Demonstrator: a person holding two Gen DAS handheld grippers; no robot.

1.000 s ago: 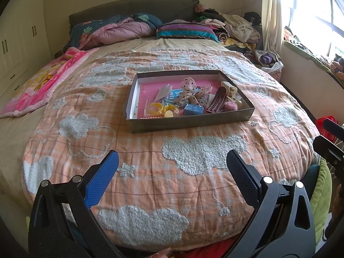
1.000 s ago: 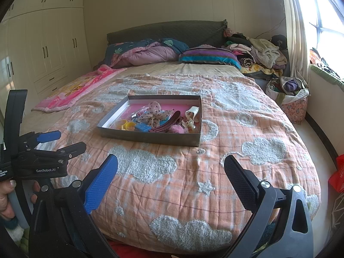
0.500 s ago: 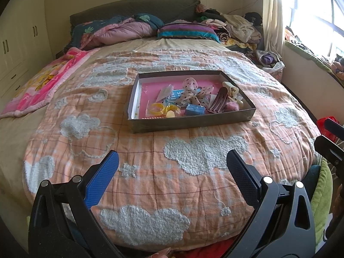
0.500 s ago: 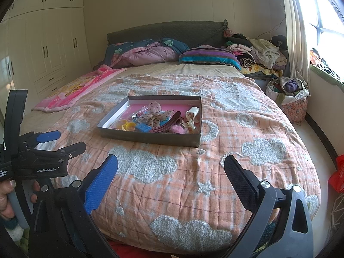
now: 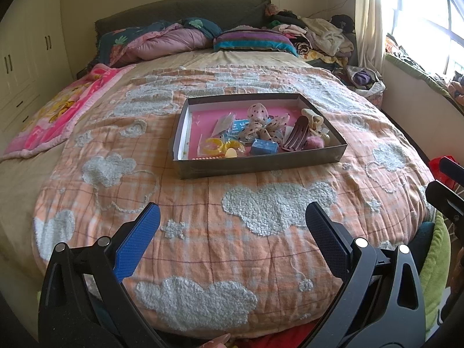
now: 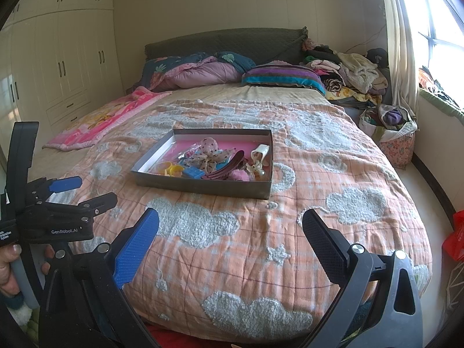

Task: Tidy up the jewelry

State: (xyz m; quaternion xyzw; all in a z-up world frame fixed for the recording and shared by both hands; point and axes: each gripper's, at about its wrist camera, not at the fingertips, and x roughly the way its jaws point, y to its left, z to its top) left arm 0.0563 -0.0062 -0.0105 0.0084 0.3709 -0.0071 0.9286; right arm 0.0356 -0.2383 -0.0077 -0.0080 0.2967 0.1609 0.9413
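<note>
A grey tray (image 5: 261, 163) of jewelry and hair pieces is seen mid-bed on the orange cloud quilt (image 5: 261, 208): polka-dot bow (image 5: 262, 121), maroon clip (image 5: 297, 137), blue box (image 5: 264, 147), yellow rings (image 5: 223, 146), pink pompom (image 5: 314, 143). Left gripper (image 5: 232, 232) and right gripper (image 6: 230, 232) are held wide apart, empty, above the near quilt edge, well short of the tray.
</note>
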